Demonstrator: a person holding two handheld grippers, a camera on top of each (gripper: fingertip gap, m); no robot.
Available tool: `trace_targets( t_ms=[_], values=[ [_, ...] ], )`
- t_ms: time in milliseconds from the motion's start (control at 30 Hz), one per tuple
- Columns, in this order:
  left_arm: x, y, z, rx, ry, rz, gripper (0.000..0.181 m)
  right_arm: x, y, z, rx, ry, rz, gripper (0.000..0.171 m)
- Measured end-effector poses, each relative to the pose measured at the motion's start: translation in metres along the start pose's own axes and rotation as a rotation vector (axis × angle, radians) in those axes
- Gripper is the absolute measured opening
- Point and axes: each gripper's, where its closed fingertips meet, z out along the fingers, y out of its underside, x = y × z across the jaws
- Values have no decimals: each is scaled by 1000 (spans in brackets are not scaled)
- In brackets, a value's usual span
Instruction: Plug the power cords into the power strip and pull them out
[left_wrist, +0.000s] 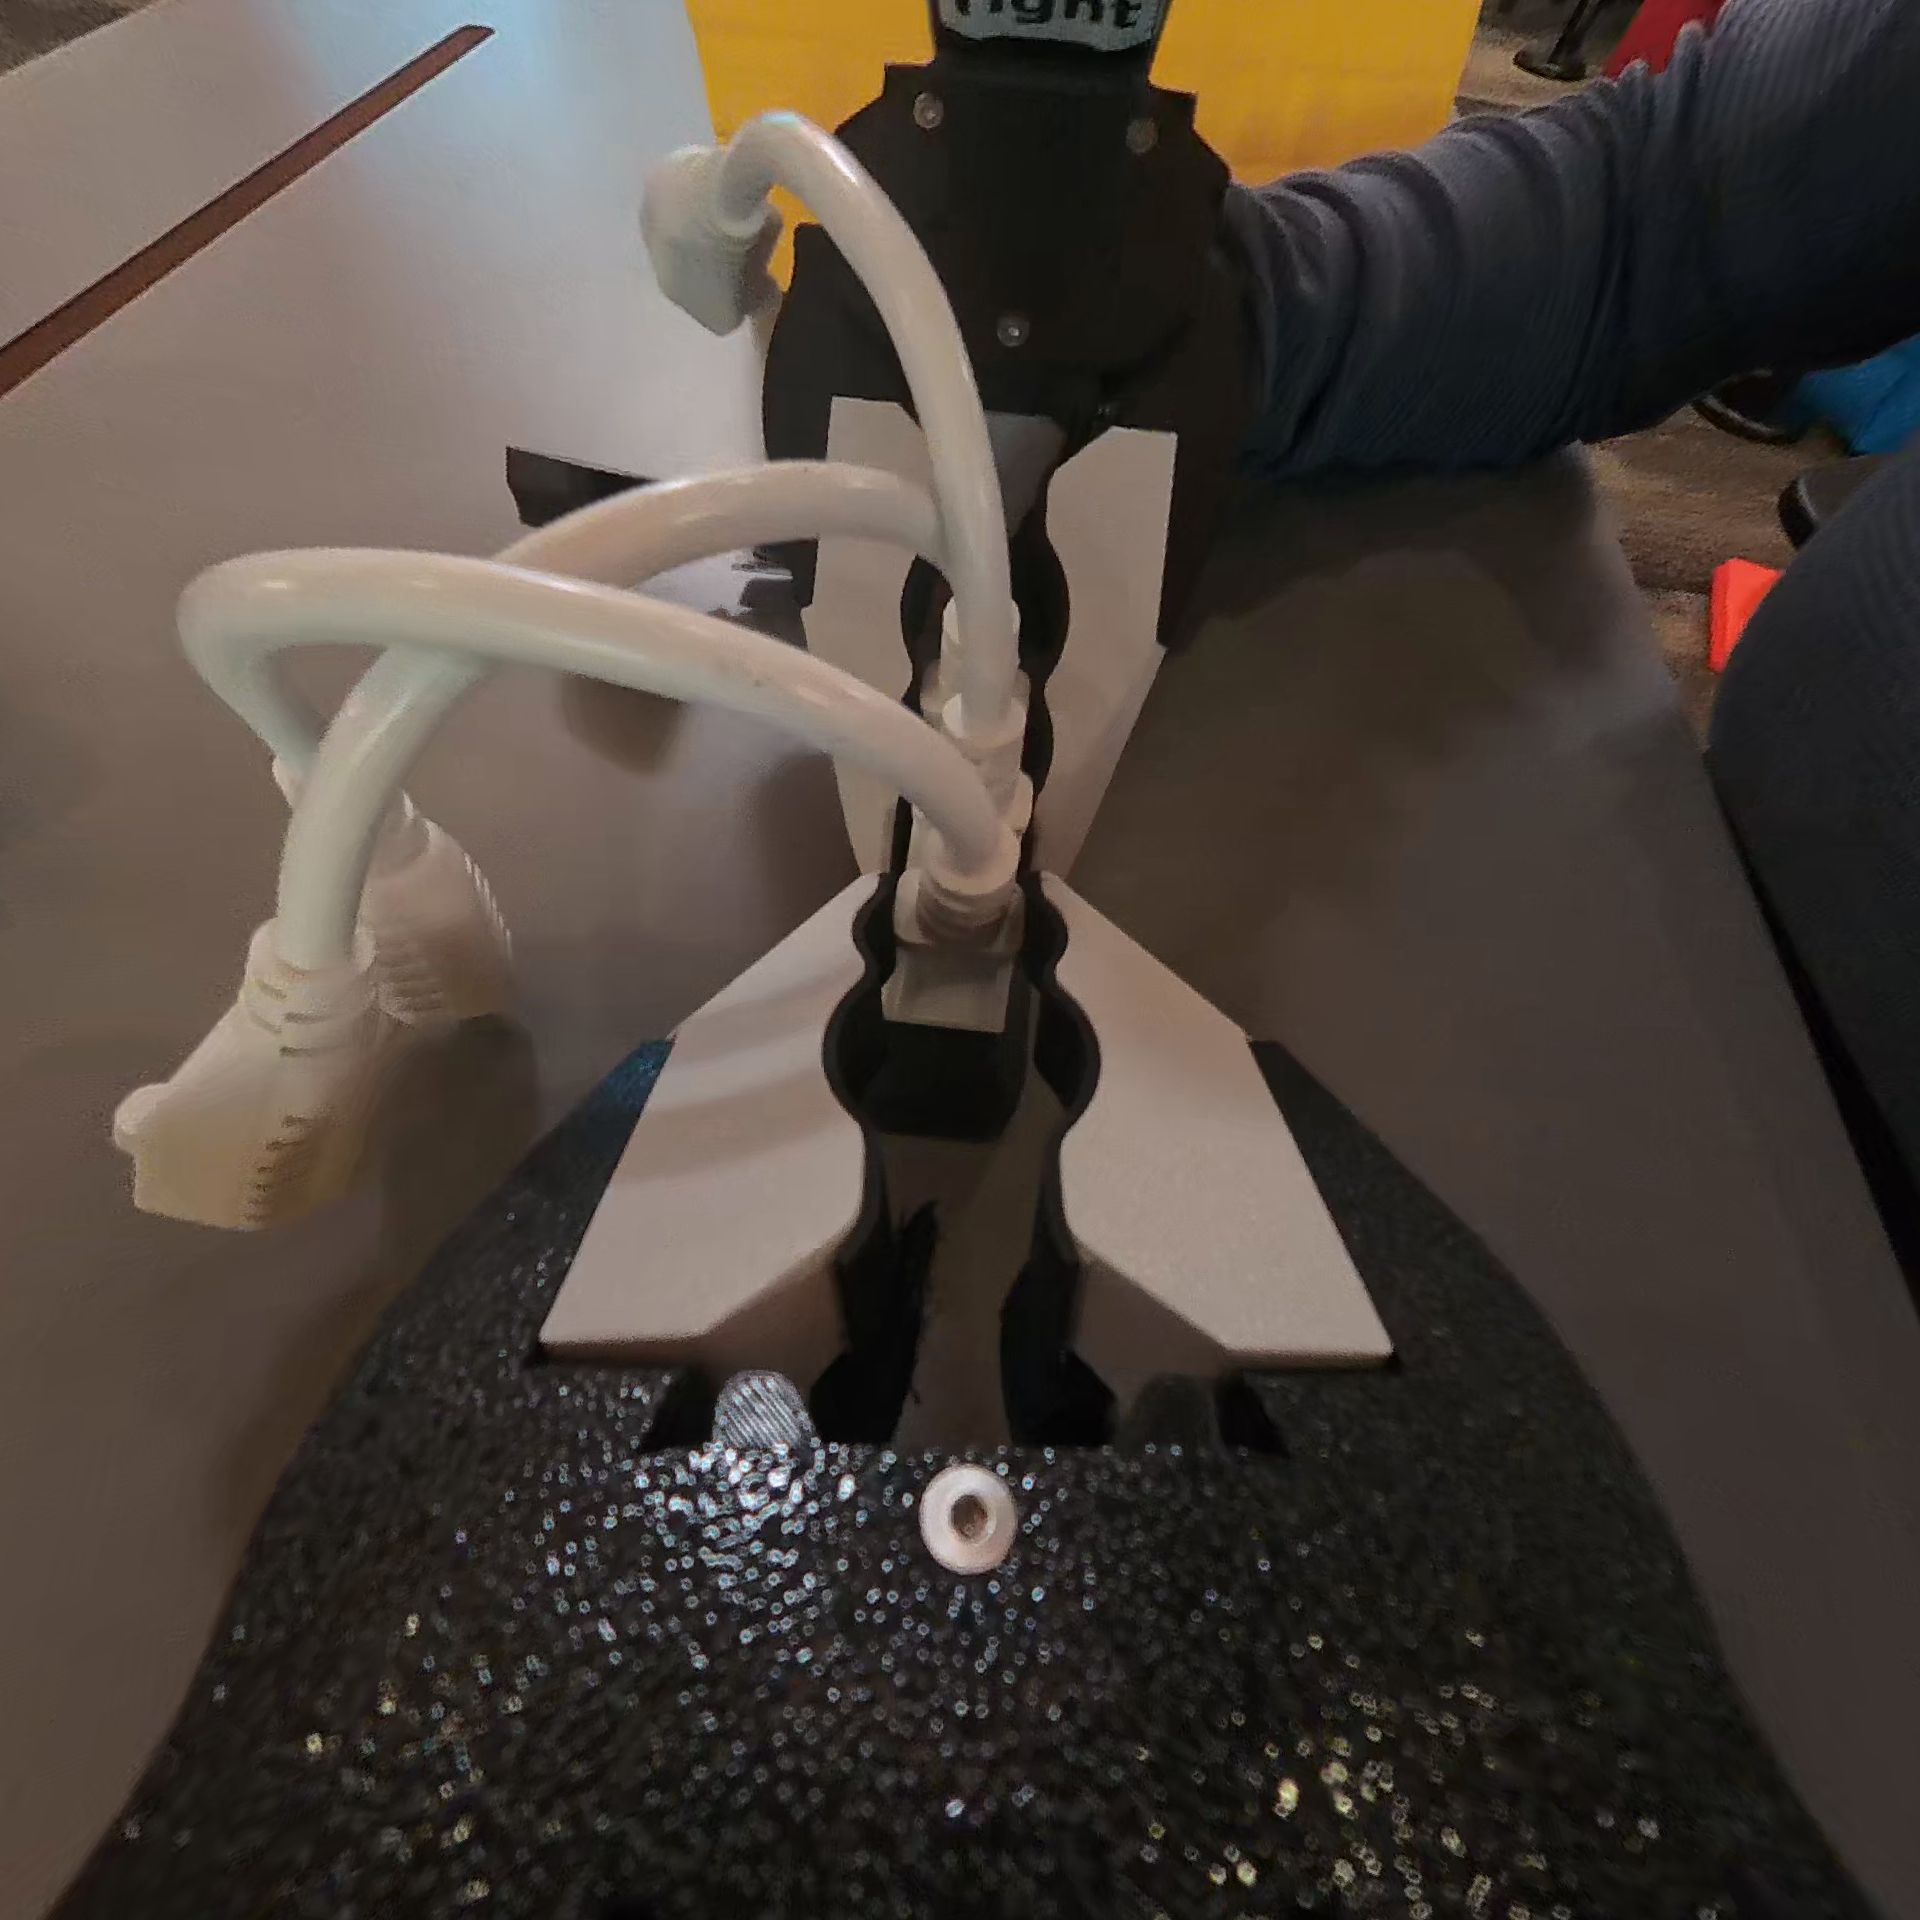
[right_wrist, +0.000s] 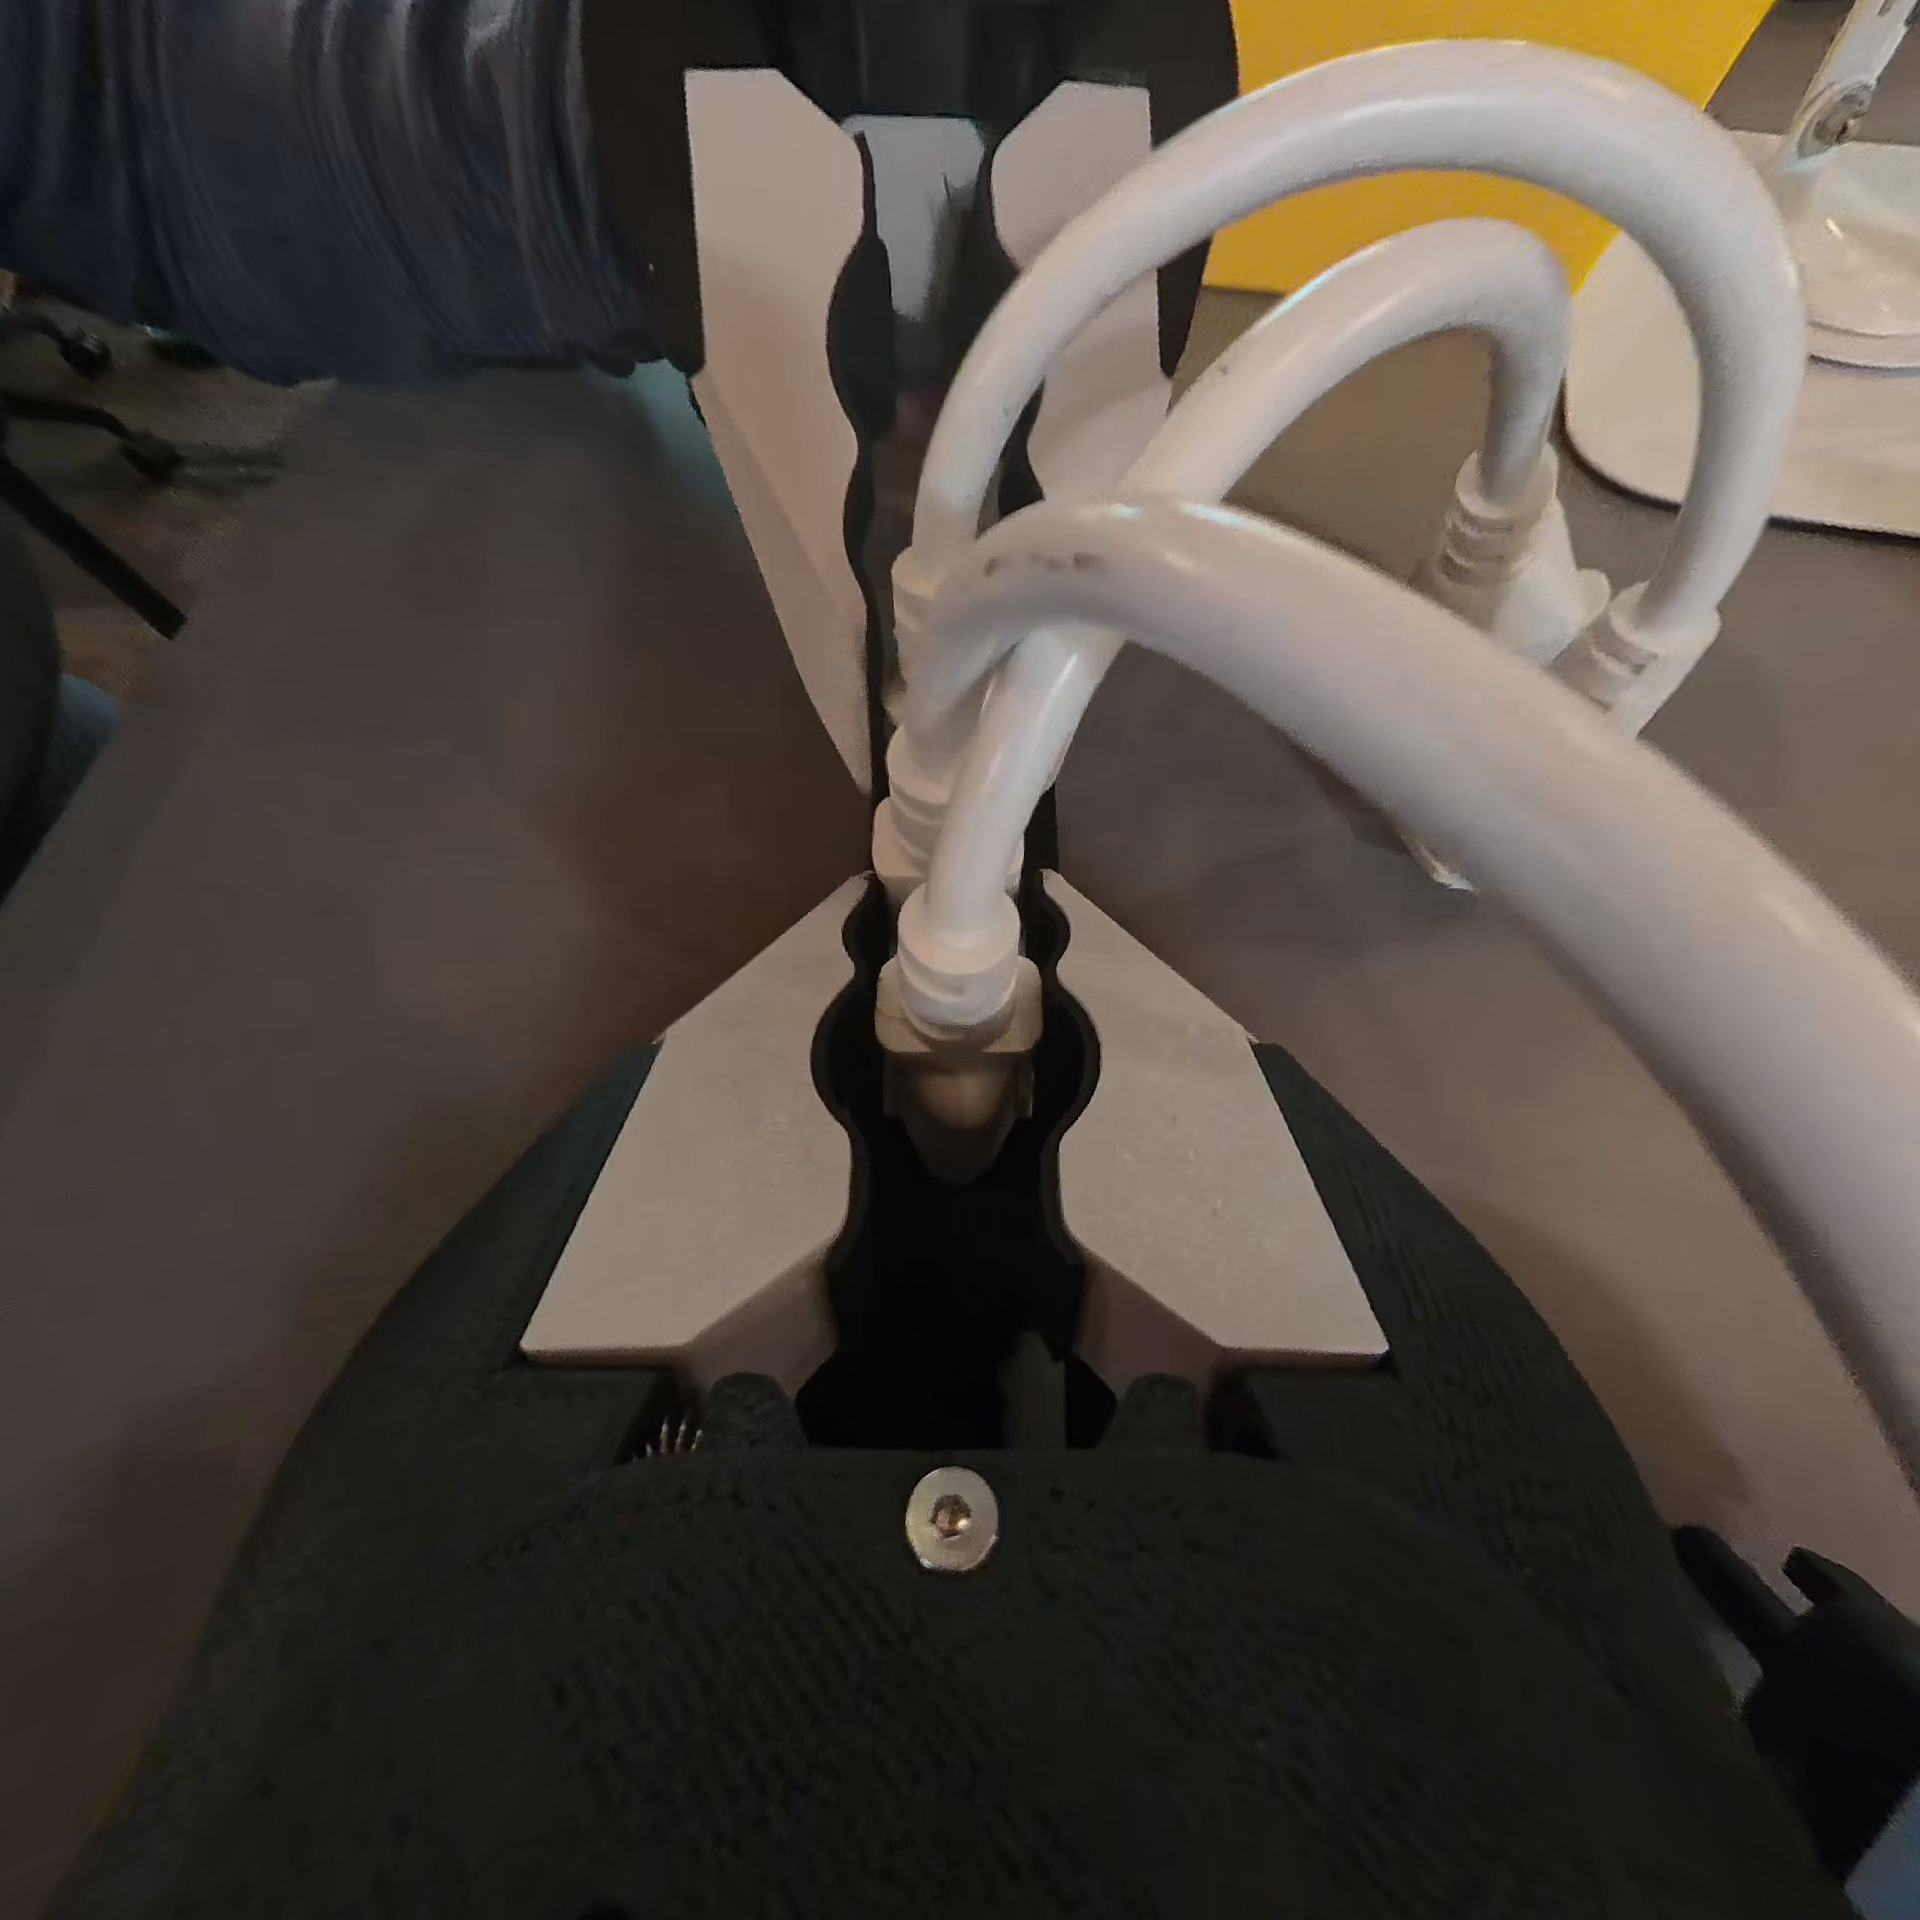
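My left gripper (left_wrist: 961, 896) and right gripper (left_wrist: 977, 665) face each other tip to tip above the grey table (left_wrist: 1403, 935). Both are shut on the two ends of a narrow white block, apparently the power strip (left_wrist: 945, 1000), held between them. Three short white power cords (left_wrist: 582, 613) stand in a row along its top and arc away to the left. Their free plugs (left_wrist: 229, 1122) hang in the air, one higher up (left_wrist: 707, 229). In the right wrist view, my right gripper (right_wrist: 956, 896) clamps the strip's end (right_wrist: 954, 1101), the left gripper (right_wrist: 925, 436) is beyond, and the cords (right_wrist: 1351, 675) loop to the right.
A person's dark sleeve (left_wrist: 1507, 291) reaches in behind the right gripper. A yellow panel (left_wrist: 1330, 62) stands at the back. A white lamp base (right_wrist: 1766, 343) sits on the table at far right. A dark flat object (left_wrist: 582, 483) lies beyond the cords. The tips of both grippers are at nearly the same place.
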Motion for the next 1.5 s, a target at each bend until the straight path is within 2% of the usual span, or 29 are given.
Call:
trace_targets(
  t_ms=[833, 1200, 1500],
  values=[
    [5, 2, -3, -134, -95, 130, 20, -6, 0, 2, -31, -2, -2, 26],
    [4, -7, -2, 40, -2, -16, 20, -6, -1, -1, -10, -27, 41, 26],
    [7, -4, 1, 35, 9, -26, 21, -8, 3, -2, -41, -16, -2, 26]
  ],
)
